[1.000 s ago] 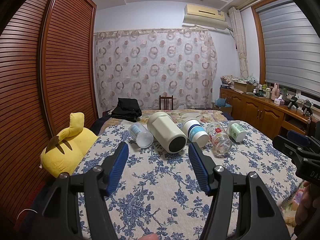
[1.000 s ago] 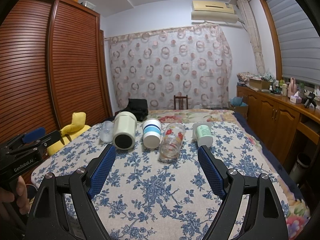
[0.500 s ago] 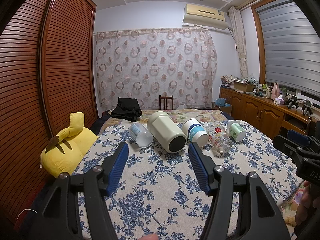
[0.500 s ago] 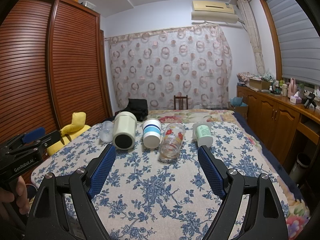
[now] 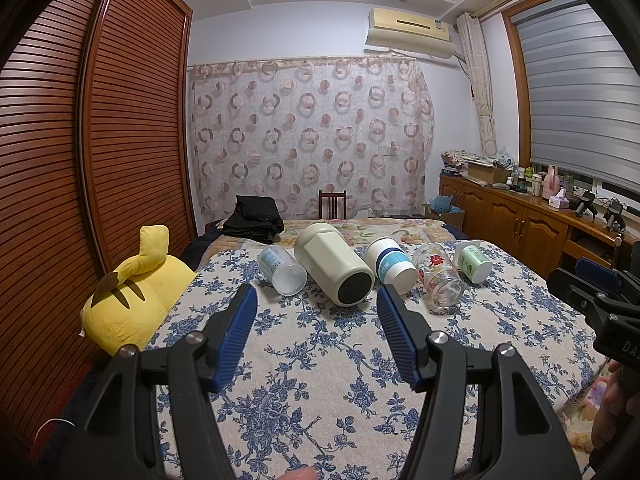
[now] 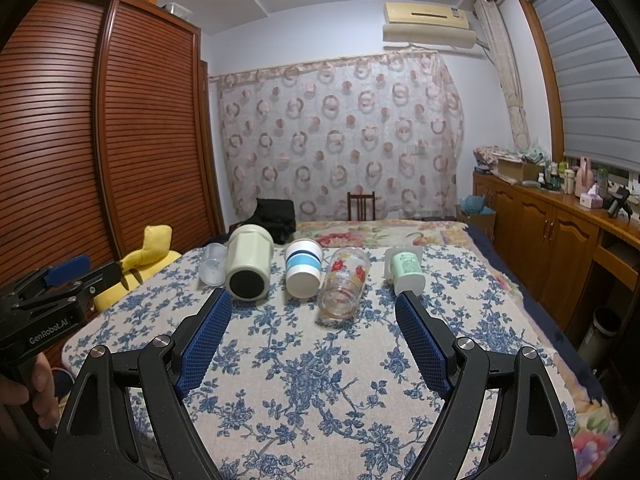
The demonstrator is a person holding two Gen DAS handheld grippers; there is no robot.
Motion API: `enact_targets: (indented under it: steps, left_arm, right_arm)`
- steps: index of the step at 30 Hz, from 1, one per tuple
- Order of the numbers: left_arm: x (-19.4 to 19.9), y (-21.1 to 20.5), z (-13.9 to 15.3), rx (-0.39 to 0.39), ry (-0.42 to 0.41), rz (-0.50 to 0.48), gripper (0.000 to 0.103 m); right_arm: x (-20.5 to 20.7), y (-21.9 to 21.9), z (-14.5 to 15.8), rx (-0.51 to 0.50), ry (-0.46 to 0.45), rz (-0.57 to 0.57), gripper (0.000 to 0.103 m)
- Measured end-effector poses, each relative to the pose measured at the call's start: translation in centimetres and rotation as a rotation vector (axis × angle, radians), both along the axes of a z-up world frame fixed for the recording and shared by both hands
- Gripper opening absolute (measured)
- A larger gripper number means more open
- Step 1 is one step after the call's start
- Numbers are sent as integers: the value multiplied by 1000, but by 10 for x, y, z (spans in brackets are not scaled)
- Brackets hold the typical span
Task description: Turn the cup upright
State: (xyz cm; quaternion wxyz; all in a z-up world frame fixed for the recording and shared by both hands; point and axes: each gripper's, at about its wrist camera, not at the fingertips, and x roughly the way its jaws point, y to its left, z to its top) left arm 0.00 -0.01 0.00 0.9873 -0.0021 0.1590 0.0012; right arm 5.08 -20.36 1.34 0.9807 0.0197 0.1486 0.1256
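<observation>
Several cups lie on their sides in a row on the blue-flowered bedcover (image 5: 320, 360): a clear plastic cup (image 5: 282, 270), a big cream tumbler (image 5: 332, 264), a white cup with blue bands (image 5: 390, 266), a clear glass with red flowers (image 5: 438, 278) and a pale green cup (image 5: 472, 262). The same row shows in the right wrist view, with the glass (image 6: 344, 280) nearest. My left gripper (image 5: 316, 304) is open and empty, short of the tumbler. My right gripper (image 6: 314, 308) is open and empty, short of the glass.
A yellow plush toy (image 5: 132, 300) lies at the bed's left edge by the wooden wardrobe (image 5: 80, 160). Black clothes (image 5: 254, 220) and a chair (image 5: 332, 204) are behind the cups. A wooden sideboard (image 6: 560, 236) runs along the right wall.
</observation>
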Motion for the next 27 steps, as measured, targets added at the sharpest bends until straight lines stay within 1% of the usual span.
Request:
enact_targets:
  steps: [11, 15, 18, 21, 27]
  left_arm:
    - [2, 1, -2, -4, 12, 1, 62]
    - [7, 6, -7, -6, 43, -3, 62]
    - [16, 16, -13, -9, 75, -4, 62]
    - [22, 19, -19, -9, 90, -1, 62]
    - [36, 33, -25, -7, 138, -7, 62]
  right_arm:
    - [1, -1, 1, -2, 7, 4, 86]
    - [6, -1, 1, -12, 27, 20, 86]
    - [15, 3, -5, -26, 53, 39, 86]
    - [25, 8, -9, -38, 74, 56, 86]
    - [39, 25, -15, -73, 85, 87, 86]
